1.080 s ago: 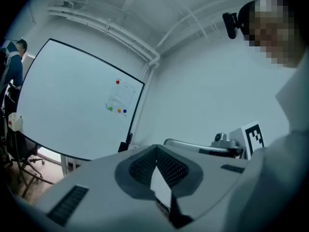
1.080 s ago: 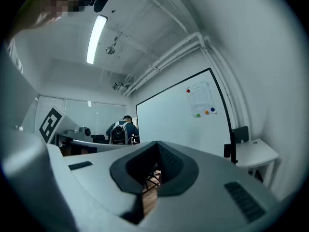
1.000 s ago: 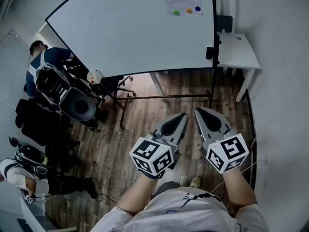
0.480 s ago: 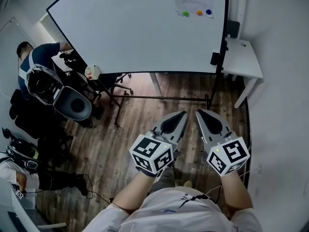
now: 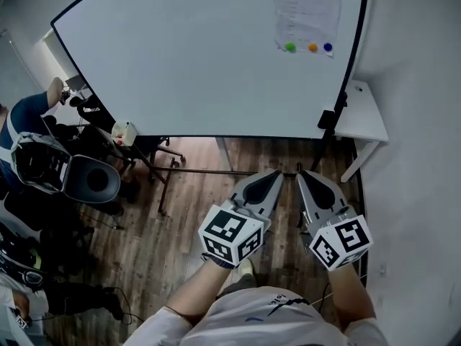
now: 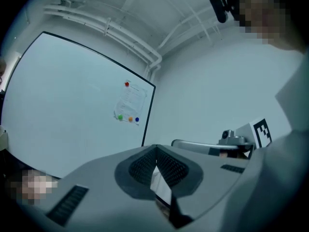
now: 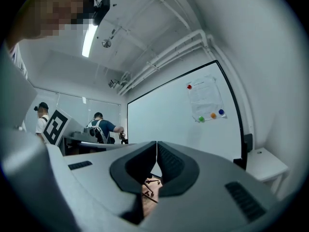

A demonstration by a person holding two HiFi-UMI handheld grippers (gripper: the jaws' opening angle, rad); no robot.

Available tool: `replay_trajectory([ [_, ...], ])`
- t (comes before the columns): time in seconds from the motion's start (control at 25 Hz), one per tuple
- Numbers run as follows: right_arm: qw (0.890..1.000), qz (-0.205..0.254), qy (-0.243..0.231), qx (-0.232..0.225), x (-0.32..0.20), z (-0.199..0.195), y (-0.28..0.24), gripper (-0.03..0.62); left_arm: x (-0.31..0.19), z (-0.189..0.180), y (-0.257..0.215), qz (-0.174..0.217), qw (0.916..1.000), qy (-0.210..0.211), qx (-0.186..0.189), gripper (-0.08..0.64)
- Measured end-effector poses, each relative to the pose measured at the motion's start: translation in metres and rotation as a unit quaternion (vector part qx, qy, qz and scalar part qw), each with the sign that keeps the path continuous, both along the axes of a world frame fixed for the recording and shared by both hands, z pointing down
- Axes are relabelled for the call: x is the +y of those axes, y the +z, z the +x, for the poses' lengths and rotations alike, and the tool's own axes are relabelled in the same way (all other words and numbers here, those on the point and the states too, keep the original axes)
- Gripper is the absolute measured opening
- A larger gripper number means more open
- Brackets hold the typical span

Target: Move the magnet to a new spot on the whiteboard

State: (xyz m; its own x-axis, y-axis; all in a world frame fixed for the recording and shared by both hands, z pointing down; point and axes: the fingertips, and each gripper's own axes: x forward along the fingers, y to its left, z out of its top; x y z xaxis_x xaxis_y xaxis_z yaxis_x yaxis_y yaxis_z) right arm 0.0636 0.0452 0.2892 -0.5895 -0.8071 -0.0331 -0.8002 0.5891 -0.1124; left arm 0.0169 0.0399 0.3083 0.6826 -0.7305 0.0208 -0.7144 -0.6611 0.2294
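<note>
Green round magnet (image 5: 289,47), orange magnet (image 5: 312,47) and blue magnet (image 5: 328,47) sit in a row at the foot of a printed paper sheet (image 5: 306,9), a red magnet (image 7: 189,86) at its top, on the white whiteboard (image 5: 180,56). The grey left tongs (image 5: 277,172) and right tongs (image 5: 300,173) hover well apart from it above the wooden floor (image 5: 180,200), each pressed together, pinching nothing. A small white surface (image 5: 364,115) stands beside the board.

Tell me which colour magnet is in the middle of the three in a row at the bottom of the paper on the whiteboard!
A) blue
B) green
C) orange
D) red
C: the orange magnet sits between the green magnet and the blue magnet along the bottom edge of the paper on the whiteboard.
</note>
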Motion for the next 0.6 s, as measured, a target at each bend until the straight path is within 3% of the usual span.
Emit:
replay_trajectory([
  [0.28, 0.999, -0.003, 0.035, -0.001, -0.085, -0.017, -0.001, 0.015, -0.082, -0.022, -0.001, 0.005, 0.9997, 0.021, -0.013, 0.011],
  [0.6, 0.999, 0.011, 0.041, 0.004, -0.103, -0.05, -0.005, 0.015, -0.101, -0.056, -0.002, 0.014, 0.9996, 0.023, -0.008, 0.011],
])
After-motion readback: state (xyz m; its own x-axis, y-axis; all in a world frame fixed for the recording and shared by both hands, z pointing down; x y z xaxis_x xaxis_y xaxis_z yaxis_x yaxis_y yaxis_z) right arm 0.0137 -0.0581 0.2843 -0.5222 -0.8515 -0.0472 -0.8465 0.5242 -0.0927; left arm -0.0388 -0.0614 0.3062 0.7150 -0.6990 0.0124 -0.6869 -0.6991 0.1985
